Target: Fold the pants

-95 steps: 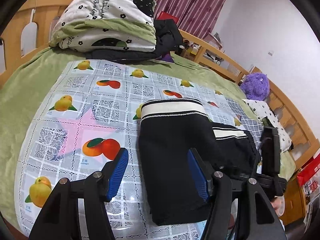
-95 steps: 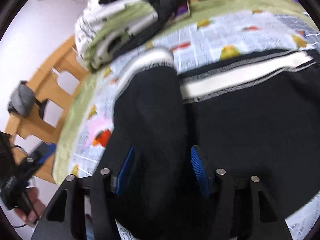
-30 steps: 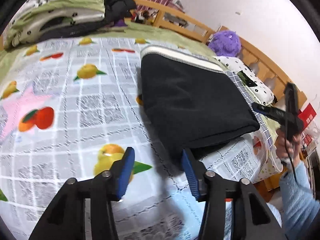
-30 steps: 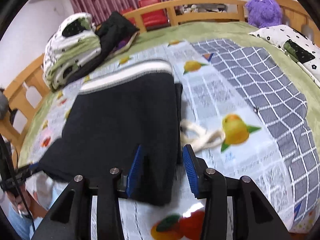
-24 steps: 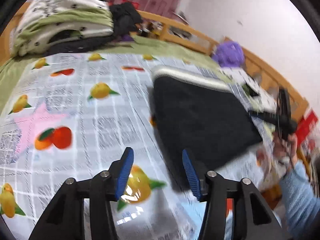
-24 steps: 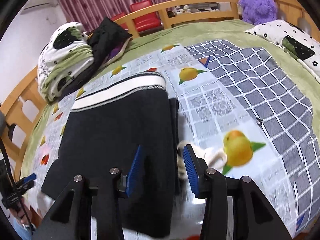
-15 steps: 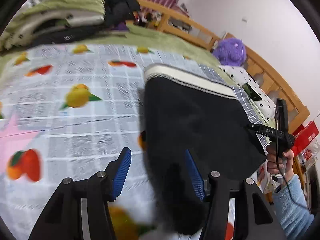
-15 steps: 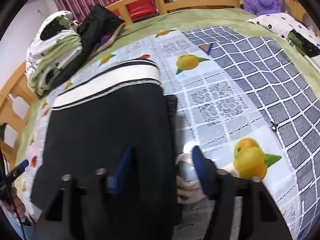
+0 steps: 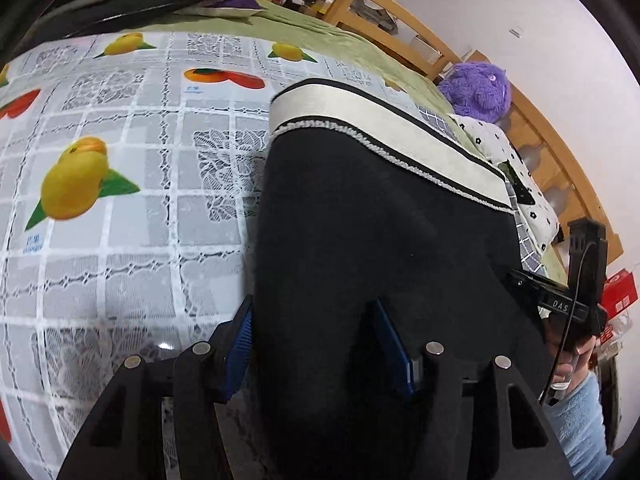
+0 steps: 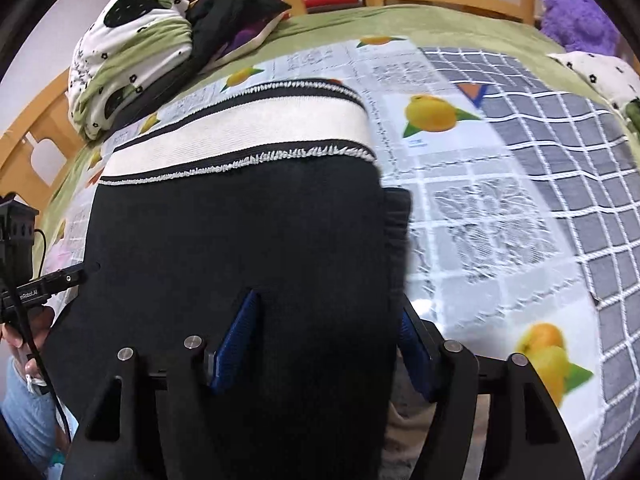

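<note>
Black folded pants (image 9: 380,220) with a white waistband (image 9: 380,132) at the far end lie flat on a fruit-print tablecloth (image 9: 120,160). My left gripper (image 9: 316,344) hangs low over their near left corner. Its jaws are opening, with black fabric between the blue pads (image 9: 240,340) and the left pad just outside the pants' edge. In the right wrist view the same pants (image 10: 240,220) fill the centre. My right gripper (image 10: 326,340) stands open astride their near right corner, its right pad beyond the edge. Neither pair of pads pinches the cloth.
A folded quilt (image 10: 128,52) and dark clothes (image 10: 236,4) are piled at the head of the bed. A purple plush toy (image 9: 476,88) sits by the wooden rail (image 9: 400,8). Grey checked cloth (image 10: 540,160) covers the right. A beige cord (image 10: 404,416) lies beside the pants.
Both grippers have dropped in toward the pants' near edge, the left sliding right off the tablecloth onto the left corner. Both pairs of jaws stand wider than a second ago.
</note>
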`<state>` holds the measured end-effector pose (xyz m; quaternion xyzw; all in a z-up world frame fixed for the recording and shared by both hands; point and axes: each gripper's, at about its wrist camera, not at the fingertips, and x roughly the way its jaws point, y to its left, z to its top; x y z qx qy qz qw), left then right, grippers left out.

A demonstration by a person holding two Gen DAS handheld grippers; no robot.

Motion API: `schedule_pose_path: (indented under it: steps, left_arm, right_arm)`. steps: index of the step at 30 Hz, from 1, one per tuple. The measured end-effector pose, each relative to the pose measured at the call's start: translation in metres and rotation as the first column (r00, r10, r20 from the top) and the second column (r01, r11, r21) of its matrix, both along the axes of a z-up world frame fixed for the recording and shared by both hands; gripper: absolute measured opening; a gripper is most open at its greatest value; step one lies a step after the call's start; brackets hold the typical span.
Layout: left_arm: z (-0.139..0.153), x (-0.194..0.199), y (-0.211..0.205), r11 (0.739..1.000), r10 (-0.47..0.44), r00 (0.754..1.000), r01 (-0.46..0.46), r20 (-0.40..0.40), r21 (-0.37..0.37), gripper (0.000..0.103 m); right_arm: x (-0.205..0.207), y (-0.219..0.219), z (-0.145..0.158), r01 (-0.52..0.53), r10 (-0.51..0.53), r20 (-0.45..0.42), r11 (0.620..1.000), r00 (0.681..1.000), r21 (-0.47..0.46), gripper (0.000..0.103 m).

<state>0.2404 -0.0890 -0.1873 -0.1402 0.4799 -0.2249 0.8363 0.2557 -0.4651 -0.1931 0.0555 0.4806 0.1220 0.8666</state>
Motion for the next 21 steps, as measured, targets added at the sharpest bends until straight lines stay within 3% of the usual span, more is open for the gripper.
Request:
schedule_pose_path:
  steps: [5,7,10,13,15,21]
  left_arm:
    - [0.000,0.001,-0.002,1.000,-0.014,1.000,0.014,0.016,-0.009,0.050]
    - [0.003,0.000,-0.003,0.999,-0.027,0.999,0.027,0.032,-0.026,0.030]
    - [0.015,-0.005,-0.006,1.000,-0.020,0.998,0.020,0.067,0.011,0.019]
    - [0.031,-0.004,0.011,0.998,-0.012,0.998,0.015,0.055,-0.060,0.012]
    - [0.045,-0.008,0.037,0.990,0.007,0.999,-0.001,0.044,-0.139,0.011]
    - [0.074,-0.039,0.108,0.995,0.101,0.989,-0.100,0.111,-0.015,0.011]
  right_arm:
    - [0.001,-0.008,-0.004,0.002,-0.001,-0.012,0.997,1.000,0.079,0.064]
    - [0.000,-0.011,-0.004,0.019,-0.018,-0.010,0.993,1.000,0.115,0.062]
    - [-0.006,-0.020,0.000,0.069,-0.068,-0.011,0.978,0.998,0.197,0.056]
    - [-0.019,-0.025,0.018,0.123,-0.130,0.005,0.948,0.992,0.294,0.032]
    - [-0.027,-0.017,0.031,0.124,-0.133,0.002,0.929,0.991,0.350,0.027]
    - [-0.031,0.075,0.038,-0.001,-0.006,0.016,0.925,1.000,0.380,0.024]
